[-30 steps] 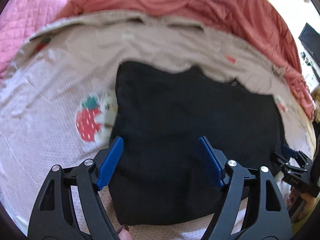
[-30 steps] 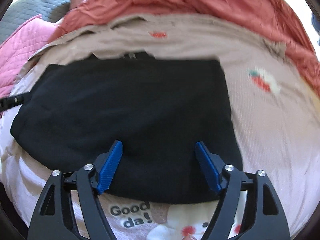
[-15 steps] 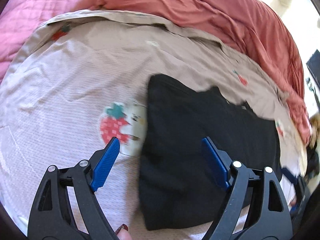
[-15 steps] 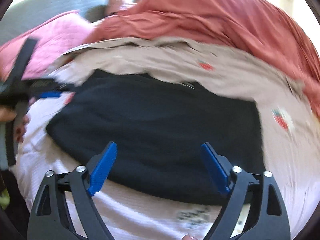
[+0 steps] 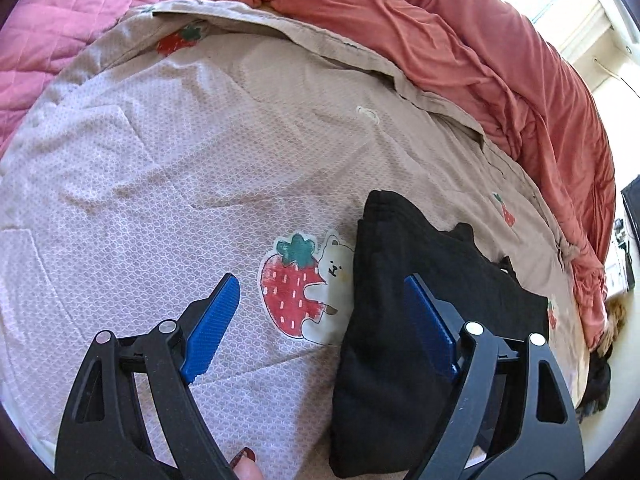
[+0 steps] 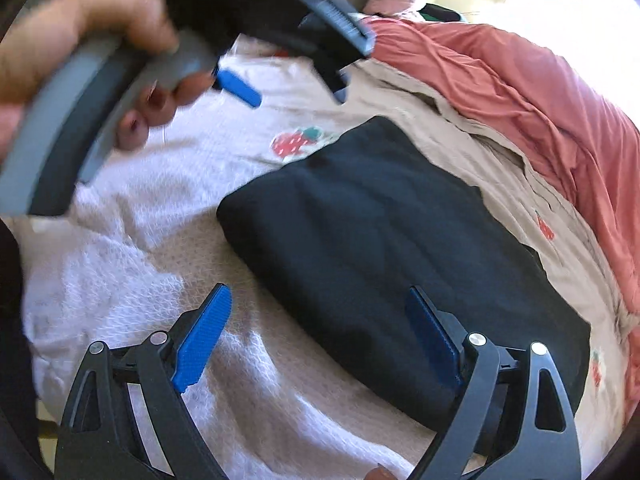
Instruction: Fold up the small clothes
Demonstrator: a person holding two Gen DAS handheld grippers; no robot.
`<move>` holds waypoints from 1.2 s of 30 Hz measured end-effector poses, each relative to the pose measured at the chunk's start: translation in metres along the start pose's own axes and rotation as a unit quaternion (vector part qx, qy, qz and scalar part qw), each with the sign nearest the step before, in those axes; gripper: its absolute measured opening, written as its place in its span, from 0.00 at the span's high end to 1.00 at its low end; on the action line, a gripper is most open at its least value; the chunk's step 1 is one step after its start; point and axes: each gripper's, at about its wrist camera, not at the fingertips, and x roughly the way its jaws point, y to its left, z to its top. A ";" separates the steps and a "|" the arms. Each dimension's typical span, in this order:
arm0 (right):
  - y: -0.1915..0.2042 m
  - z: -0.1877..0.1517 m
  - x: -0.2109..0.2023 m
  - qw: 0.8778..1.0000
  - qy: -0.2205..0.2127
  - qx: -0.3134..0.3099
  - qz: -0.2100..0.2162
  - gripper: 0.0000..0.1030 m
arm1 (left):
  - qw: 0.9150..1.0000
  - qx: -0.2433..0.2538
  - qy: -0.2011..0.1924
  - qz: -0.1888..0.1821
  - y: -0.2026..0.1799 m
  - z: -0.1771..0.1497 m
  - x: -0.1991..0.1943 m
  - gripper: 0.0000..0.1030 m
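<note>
Since a second ago, the black garment (image 5: 404, 320) is seen shifted to the right of the left wrist view, and more of the strawberry sheet (image 5: 160, 184) is exposed. The garment lies folded flat on the sheet. The left gripper (image 5: 320, 328) is held wide, nothing gripped; jaws just widened. The right gripper (image 6: 320, 336) likewise: spread, empty, above the garment's near edge (image 6: 360, 240). A hand (image 6: 80, 40) is seen upper left.

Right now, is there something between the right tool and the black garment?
Nothing visible. The right tool is open above the folded black garment, with only bare blanket beside it. The left tool is off to the far side.
</note>
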 end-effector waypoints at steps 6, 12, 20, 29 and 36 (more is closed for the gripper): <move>0.012 0.001 0.020 0.999 -0.001 -0.025 -0.047 0.15 | 1.000 -0.010 0.005 0.003 0.002 0.001 0.009 0.26; 0.022 0.007 0.029 0.994 -0.026 -0.059 -0.094 0.22 | 1.000 0.003 0.009 0.014 -0.005 -0.001 0.021 0.25; -0.040 0.008 0.008 0.990 -0.048 0.133 0.026 0.90 | 0.996 -0.067 0.020 -0.063 0.015 0.001 0.022 0.25; -0.057 0.007 -0.011 0.983 -0.075 0.162 0.041 0.91 | 0.966 -0.117 0.086 -0.215 0.001 -0.014 0.053 0.25; -0.052 0.008 -0.014 0.983 -0.066 0.165 0.043 0.92 | 0.960 -0.104 0.099 -0.239 -0.014 -0.025 0.066 0.41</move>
